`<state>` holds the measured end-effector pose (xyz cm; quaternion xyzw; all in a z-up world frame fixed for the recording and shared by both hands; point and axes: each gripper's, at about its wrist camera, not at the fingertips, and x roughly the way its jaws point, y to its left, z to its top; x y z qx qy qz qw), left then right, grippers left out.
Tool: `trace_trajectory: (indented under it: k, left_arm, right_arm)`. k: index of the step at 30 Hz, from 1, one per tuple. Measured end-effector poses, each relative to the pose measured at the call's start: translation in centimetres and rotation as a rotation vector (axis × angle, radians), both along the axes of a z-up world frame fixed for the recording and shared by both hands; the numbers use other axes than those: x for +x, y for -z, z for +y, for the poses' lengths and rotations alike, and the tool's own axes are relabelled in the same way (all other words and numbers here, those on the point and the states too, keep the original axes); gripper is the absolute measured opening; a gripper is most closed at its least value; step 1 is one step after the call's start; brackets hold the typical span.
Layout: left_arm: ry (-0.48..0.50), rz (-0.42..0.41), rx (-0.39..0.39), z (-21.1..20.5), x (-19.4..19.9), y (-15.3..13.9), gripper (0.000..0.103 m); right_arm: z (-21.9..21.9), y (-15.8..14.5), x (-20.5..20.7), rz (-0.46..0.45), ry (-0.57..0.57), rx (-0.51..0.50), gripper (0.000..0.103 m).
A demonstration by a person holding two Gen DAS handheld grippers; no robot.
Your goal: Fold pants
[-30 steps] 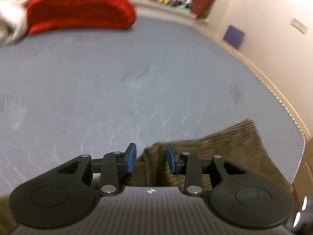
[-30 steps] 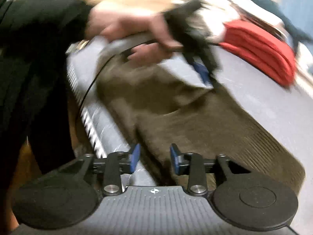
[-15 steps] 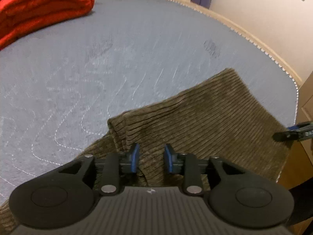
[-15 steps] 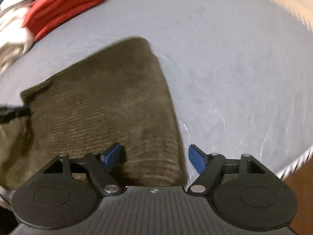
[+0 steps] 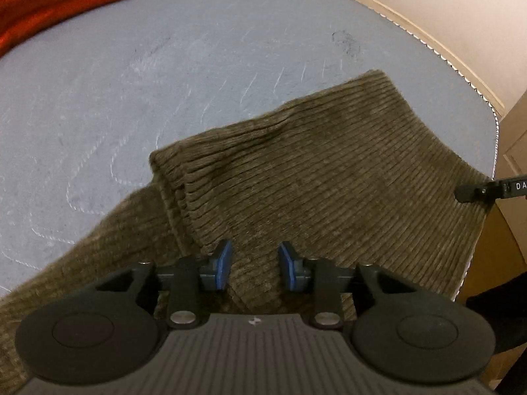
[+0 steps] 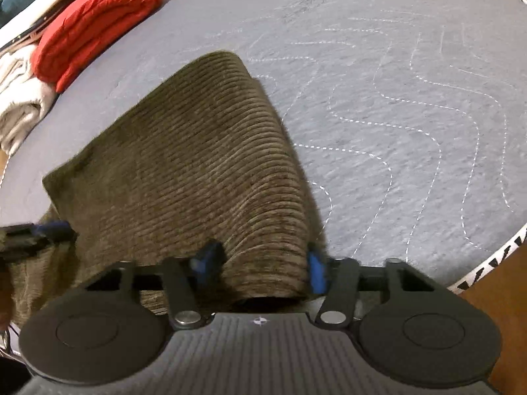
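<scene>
The brown corduroy pants (image 5: 322, 177) lie folded on the grey quilted surface (image 5: 164, 65). The left gripper (image 5: 254, 265) hovers over them, fingers narrowly parted, empty. The right gripper (image 6: 260, 268), fingers wide, straddles a cloth fold; whether it grips is unclear. A red blanket (image 6: 98, 23) lies far beyond the fingers.

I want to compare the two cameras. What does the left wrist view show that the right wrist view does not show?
Only the left wrist view shows the beige wall and the pants' folded corner near the open left gripper. Only the right wrist view shows the white fabric pile and the open right gripper straddling a raised fold. Both show the brown corduroy pants, the grey quilted surface and the red blanket.
</scene>
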<state>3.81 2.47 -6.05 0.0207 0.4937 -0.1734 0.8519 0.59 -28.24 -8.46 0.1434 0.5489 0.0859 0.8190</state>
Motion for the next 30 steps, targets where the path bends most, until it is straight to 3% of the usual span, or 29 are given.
trace_trajectory:
  k: [2, 4, 9, 12, 15, 17, 20, 22, 24, 28, 30]
  left_arm:
    - [-0.010, -0.034, 0.001, -0.3, -0.4, -1.0, 0.053]
    - [-0.005, -0.090, 0.033, -0.7, -1.0, -2.0, 0.066]
    - [-0.010, -0.110, 0.024, -1.1, -1.3, -2.4, 0.068]
    - [-0.015, -0.127, 0.002, -1.0, -1.6, -2.7, 0.070]
    - [-0.044, -0.147, -0.112, -0.3, -1.6, -4.3, 0.075]
    - [-0.075, -0.157, -0.245, 0.7, -1.4, -5.5, 0.084]
    - [-0.103, -0.152, -0.477, 2.6, -1.5, -7.2, 0.085]
    - [-0.088, -0.122, -0.588, 3.3, -1.5, -7.6, 0.091]
    - [-0.046, -0.092, -0.625, 3.2, -1.6, -7.6, 0.093]
    - [-0.027, -0.075, -0.558, 2.5, -2.0, -7.3, 0.093]
    - [-0.054, -0.064, -0.533, 3.1, -2.1, -6.9, 0.084]
  right_arm:
    - [0.2, -0.7, 0.0, -0.019, -0.016, -0.007, 0.042]
    - [0.7, -1.7, -0.3, -0.053, -0.039, -0.018, 0.039]
    - [2.2, -3.4, -1.5, -0.136, -0.095, -0.072, 0.036]
    - [3.5, -5.0, -2.4, -0.234, -0.167, -0.109, 0.035]
    - [6.1, -7.1, -4.2, -0.378, -0.283, -0.161, 0.034]
    - [8.3, -8.4, -5.9, -0.481, -0.384, -0.191, 0.034]
    - [11.9, -9.4, -8.8, -0.624, -0.549, -0.227, 0.034]
    - [14.3, -9.5, -10.8, -0.704, -0.658, -0.257, 0.034]
    - [16.1, -9.7, -12.5, -0.757, -0.744, -0.278, 0.034]
    - [19.2, -9.8, -15.0, -0.835, -0.874, -0.297, 0.034]
    - [21.0, -10.1, -15.6, -0.843, -0.928, -0.276, 0.034]
